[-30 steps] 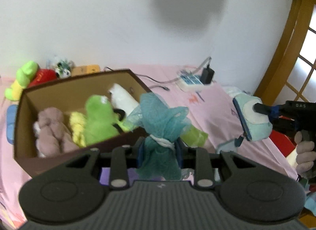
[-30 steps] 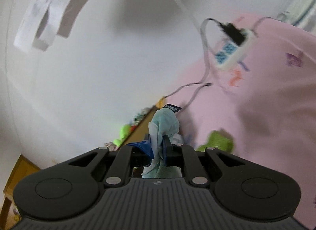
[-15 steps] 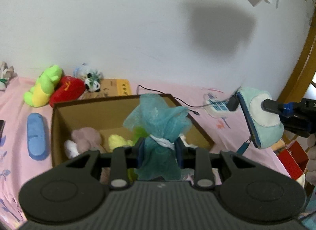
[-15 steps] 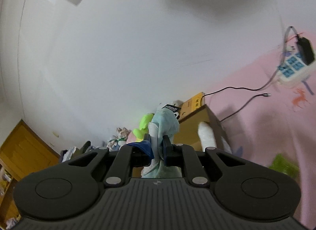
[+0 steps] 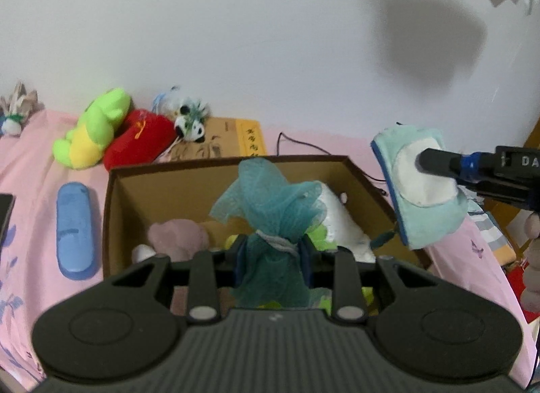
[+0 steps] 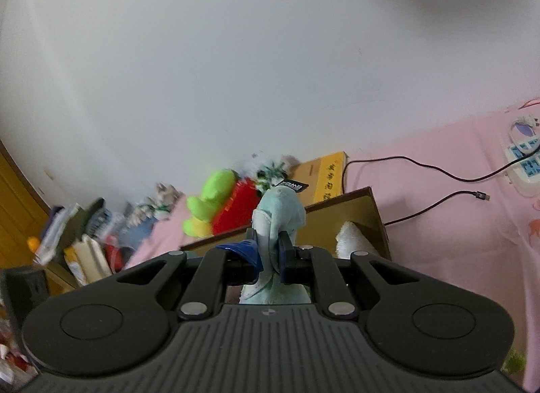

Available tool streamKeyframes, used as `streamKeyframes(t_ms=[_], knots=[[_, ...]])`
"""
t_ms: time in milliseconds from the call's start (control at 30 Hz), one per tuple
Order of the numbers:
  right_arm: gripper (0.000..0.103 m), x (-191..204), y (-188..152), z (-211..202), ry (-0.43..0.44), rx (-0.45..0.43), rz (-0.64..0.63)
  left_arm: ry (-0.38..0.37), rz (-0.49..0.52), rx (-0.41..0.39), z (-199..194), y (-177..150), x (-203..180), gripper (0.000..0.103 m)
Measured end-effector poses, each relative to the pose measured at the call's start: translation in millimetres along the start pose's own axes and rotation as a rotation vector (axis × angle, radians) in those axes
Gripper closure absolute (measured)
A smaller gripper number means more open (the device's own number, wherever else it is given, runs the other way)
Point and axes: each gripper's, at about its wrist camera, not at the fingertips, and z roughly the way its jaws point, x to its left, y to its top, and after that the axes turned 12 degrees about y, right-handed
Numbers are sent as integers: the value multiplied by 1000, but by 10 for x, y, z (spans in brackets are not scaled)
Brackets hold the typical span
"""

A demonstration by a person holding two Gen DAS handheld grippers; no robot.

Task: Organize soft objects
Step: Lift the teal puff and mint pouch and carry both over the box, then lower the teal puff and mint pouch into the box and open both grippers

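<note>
My left gripper (image 5: 272, 251) is shut on a teal mesh bath puff (image 5: 270, 204) and holds it above the open cardboard box (image 5: 114, 210). Inside the box lie a mauve plush (image 5: 179, 234), a green plush partly hidden by the puff, and a white plush (image 5: 337, 217). My right gripper (image 6: 270, 251) is shut on a flat pale blue soft pad (image 6: 280, 214). In the left wrist view that pad (image 5: 422, 187) hangs over the box's right edge, pinched by the right gripper's fingers (image 5: 438, 161).
On the pink bedsheet (image 5: 33, 190) behind the box lie a green and yellow plush (image 5: 91, 129), a red cushion (image 5: 138, 139), a small black-and-white plush (image 5: 190, 126) and a flat yellow box (image 5: 233, 138). A blue case (image 5: 74, 220) lies left. Cables (image 6: 422, 170) and a power strip (image 6: 526, 163) lie right.
Both grippers swung left toward the box with their loads. The left one now sits over the box opening; the right one rolled level and came to the box's right edge.
</note>
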Motion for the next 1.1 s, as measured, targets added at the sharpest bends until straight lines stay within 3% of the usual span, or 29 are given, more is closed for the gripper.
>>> streamKeyframes(t_ms=[533,700,733,767,867,1000,1100], knots=[[101,-131,-167,876,-242,163,-147,97,-19,113,483,-90,-30,71],[100,-223,-108,885,-290,138,-120,124,-34,112,483,-105,10,47],[100,-233,-82,863,-299,128,-112,125,-37,106,457,-106,15,38],[100,-243,-55,841,-303,123,-102,126,-40,100,434,-103,16,36],[99,-258,6,740,-266,97,-74,125,-43,90,362,-96,11,36],[99,-261,58,549,-108,60,19,141,-40,82,276,-88,-32,36],[97,-145,69,461,-99,50,15,158,-29,64,182,-97,-75,36]])
